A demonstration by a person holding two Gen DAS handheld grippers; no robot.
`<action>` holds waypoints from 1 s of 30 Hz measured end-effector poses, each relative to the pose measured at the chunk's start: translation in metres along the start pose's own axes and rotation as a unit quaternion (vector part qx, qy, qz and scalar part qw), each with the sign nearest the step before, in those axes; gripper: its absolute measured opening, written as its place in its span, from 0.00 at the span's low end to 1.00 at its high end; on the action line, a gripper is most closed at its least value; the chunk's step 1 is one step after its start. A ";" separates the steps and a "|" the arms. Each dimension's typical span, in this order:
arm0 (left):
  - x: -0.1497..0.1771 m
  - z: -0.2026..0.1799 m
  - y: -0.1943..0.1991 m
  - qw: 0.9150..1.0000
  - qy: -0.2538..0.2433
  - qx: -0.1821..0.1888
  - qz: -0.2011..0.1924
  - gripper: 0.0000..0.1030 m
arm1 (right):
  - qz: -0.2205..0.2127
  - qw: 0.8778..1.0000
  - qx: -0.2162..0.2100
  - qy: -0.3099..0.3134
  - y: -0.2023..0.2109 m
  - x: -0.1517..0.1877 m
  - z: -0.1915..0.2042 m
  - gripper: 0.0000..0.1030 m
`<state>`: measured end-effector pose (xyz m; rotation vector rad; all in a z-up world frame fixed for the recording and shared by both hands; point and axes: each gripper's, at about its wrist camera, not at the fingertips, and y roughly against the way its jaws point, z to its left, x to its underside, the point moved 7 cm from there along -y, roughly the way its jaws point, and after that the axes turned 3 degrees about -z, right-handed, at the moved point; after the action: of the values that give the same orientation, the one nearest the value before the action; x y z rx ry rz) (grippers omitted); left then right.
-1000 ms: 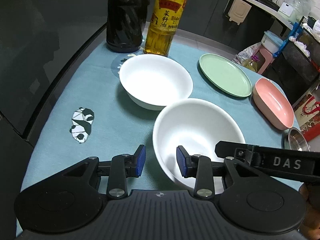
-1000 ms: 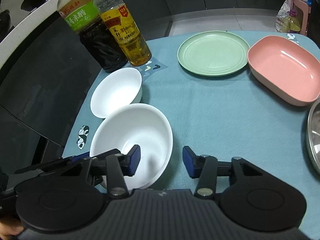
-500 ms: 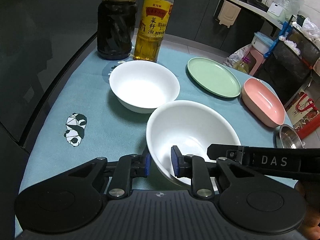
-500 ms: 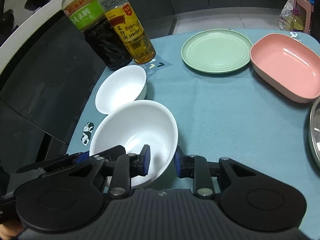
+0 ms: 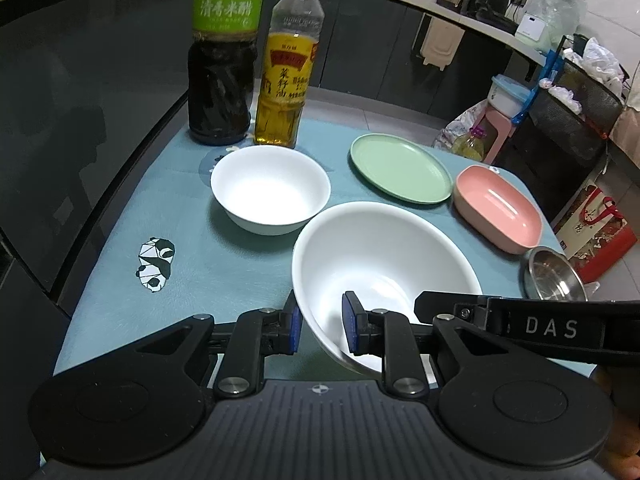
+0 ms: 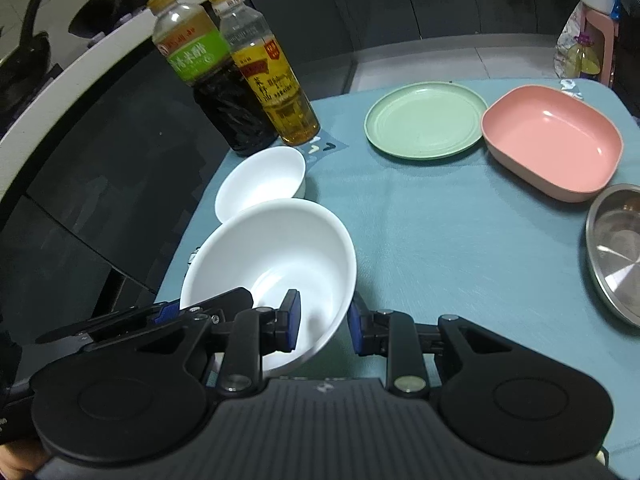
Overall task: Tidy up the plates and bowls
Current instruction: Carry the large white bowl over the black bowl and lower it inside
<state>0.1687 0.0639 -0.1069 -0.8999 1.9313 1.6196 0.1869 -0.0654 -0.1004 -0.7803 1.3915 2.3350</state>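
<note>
Left wrist view: the left hand-held gripper [image 5: 320, 326] is clamped on the big white bowl's [image 5: 384, 256] rim at 6 o'clock, the small white bowl [image 5: 270, 188] at 11 o'clock.

Right wrist view: the right hand-held gripper [image 6: 324, 320] pinches the opposite rim. Judged step: lifting; next likely calls for level carrying toward the small bowl.

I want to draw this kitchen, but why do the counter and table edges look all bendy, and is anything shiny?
Left wrist view: the fisheye lens bows the dark counter edge; the small white bowl glows with a bright patch of light. Right wrist view: the white counter curves like an arc, and the steel bowl shows soft glare.
</note>
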 end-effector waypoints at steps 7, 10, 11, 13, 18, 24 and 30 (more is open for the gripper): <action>0.005 -0.009 0.022 1.000 -0.008 0.004 -0.016 0.19 | -0.017 1.000 -0.002 0.003 0.022 0.012 0.004 0.05; 0.010 -0.013 0.033 1.000 -0.013 0.007 -0.023 0.19 | -0.024 1.000 -0.002 0.005 0.032 0.018 0.006 0.05; 0.012 -0.014 0.036 1.000 -0.014 0.008 -0.025 0.19 | -0.026 1.000 -0.002 0.005 0.034 0.020 0.007 0.05; 0.016 -0.016 0.041 0.999 -0.017 0.009 -0.027 0.19 | -0.030 1.000 -0.002 0.005 0.039 0.024 0.007 0.05; 0.025 -0.022 0.054 0.999 -0.025 0.014 -0.033 0.19 | -0.038 0.999 0.000 0.004 0.052 0.034 0.008 0.05; 0.039 -0.031 0.067 0.999 -0.037 0.019 -0.034 0.19 | -0.049 0.999 0.003 0.001 0.067 0.047 0.008 0.05; 0.055 -0.039 0.074 0.998 -0.049 0.026 -0.029 0.19 | -0.053 0.999 0.007 -0.008 0.077 0.064 0.003 0.07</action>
<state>0.0800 0.0222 -0.0878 -0.8324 1.8536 1.5437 0.0951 -0.1003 -0.0830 -0.8077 1.3261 2.2441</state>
